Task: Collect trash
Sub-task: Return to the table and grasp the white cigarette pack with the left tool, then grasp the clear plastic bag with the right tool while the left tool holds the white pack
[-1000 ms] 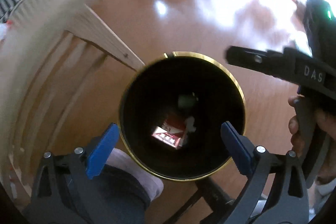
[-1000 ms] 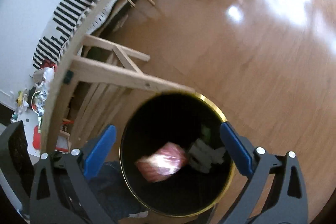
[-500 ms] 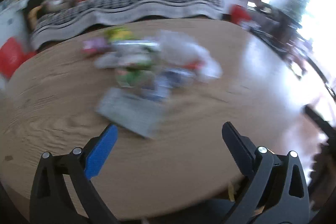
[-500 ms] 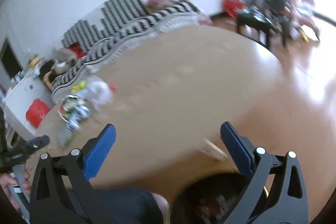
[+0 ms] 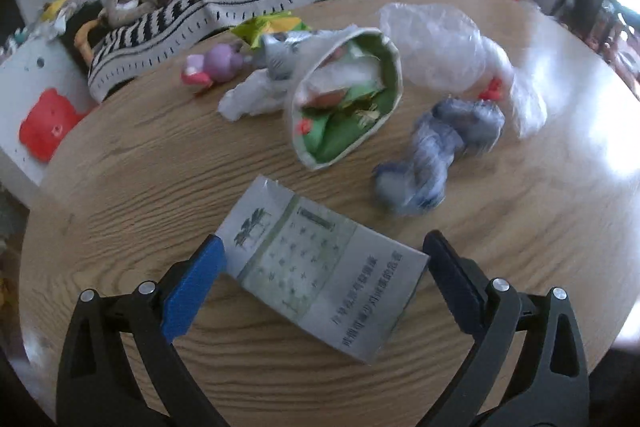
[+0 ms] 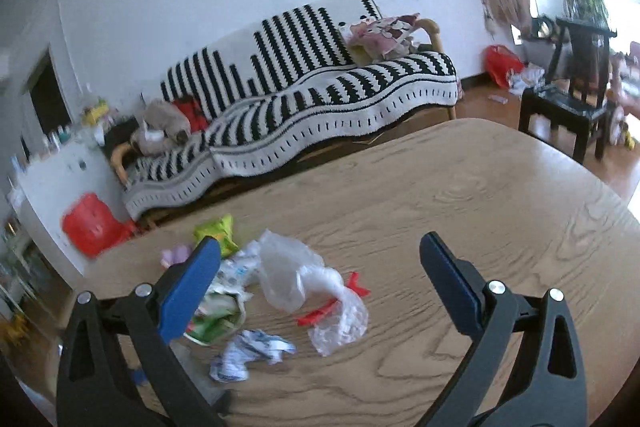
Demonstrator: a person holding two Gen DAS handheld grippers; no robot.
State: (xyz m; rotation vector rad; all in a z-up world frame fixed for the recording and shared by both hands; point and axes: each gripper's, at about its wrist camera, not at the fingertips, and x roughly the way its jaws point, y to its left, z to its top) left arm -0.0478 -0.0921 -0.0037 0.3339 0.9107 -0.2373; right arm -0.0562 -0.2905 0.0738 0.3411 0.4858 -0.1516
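Observation:
Trash lies in a pile on the round wooden table [image 5: 120, 163]. A flattened grey-green carton [image 5: 320, 279] lies between the fingers of my open left gripper [image 5: 322, 259], its edges near both pads. Beyond it are a green-lined paper bowl [image 5: 348, 99], a crumpled blue-white wrapper [image 5: 436, 155], a clear plastic bag [image 5: 440, 43], white tissue [image 5: 252, 95] and a purple toy-like piece [image 5: 218, 65]. My right gripper [image 6: 320, 267] is open and empty above the table [image 6: 480, 195], with the clear bag [image 6: 304, 279], the bowl [image 6: 216, 319] and the wrapper [image 6: 248, 351] at its lower left.
A striped black-and-white sofa [image 6: 320, 87] stands behind the table with soft toys on it. A red bag [image 6: 90, 223] hangs on a white cabinet at left. A dark chair [image 6: 572, 95] stands at the right on the wooden floor.
Both grippers swung up from the black bin on the floor to the tabletop. The left one has closed in on the flat carton; the right now faces the trash pile and the sofa.

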